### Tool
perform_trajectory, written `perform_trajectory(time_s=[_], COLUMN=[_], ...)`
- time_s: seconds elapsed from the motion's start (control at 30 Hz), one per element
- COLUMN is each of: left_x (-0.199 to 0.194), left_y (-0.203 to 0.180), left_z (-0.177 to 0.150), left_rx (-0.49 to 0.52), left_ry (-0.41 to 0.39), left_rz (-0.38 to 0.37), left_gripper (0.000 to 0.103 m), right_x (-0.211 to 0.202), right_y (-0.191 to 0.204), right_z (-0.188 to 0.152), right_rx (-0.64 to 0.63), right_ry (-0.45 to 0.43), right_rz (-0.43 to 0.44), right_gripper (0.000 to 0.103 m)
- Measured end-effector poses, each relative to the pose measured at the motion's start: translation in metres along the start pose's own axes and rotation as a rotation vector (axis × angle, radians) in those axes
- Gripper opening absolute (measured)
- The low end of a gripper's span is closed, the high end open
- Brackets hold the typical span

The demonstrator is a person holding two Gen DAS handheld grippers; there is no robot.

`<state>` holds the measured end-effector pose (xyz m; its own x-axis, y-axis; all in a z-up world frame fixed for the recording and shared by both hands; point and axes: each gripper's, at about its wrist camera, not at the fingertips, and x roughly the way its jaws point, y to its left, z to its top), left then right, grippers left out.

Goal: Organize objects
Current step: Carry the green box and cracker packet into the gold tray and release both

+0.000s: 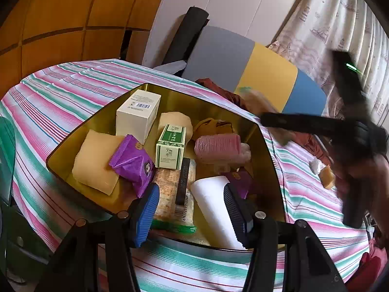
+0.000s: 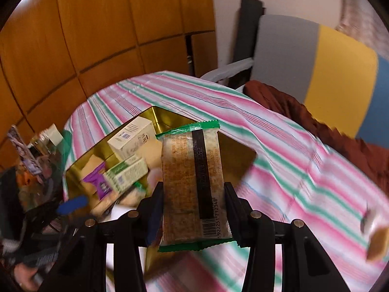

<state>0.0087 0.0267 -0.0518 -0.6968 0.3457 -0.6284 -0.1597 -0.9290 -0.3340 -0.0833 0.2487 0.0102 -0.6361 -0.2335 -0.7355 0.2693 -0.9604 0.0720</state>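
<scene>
My left gripper [image 1: 192,209] hangs over the near end of the gold tin [image 1: 265,131], its blue pads apart and nothing between them. Under it lies a snack bar [image 1: 170,194] in a clear wrapper with green crimped ends; a black stripe runs along it and I can read a barcode starting 6 922251 71234. Right of the bar lies a white roll [image 1: 214,206].

Farther in the tin I see a purple packet [image 1: 133,163] with a cartoon face, a green-and-cream carton [image 1: 170,148] with printing too small to read, a white box [image 1: 138,114] with a barcode label, a pink ribbed roll [image 1: 218,146] and a yellow sponge [image 1: 94,160]. The tin sits on a striped pink, green and white tablecloth [image 1: 60,92].

My right gripper [image 2: 194,211] is clamped on a second snack bar [image 2: 194,182], held upright above the tin's near right corner. Its wrapper shows the same black stripe and barcode digits 922251 712348; the other print is blurred. On the cloth to the far right lies a small tan piece [image 2: 379,243], well apart from the tin.
</scene>
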Motion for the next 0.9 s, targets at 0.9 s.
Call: perform_trajectory(time_s=[0.9], left_x=[-0.004], left_y=[0.01], left_z=[0.003], left_rx=[-0.051], left_ry=[-0.002], left_rz=[-0.01], left_gripper=[0.056], right_x=[0.099], right_y=[0.052], right_z=[0.079], right_rx=[-0.277], right_ry=[0.082], right_rz=[-0.088], right_gripper=[0.054])
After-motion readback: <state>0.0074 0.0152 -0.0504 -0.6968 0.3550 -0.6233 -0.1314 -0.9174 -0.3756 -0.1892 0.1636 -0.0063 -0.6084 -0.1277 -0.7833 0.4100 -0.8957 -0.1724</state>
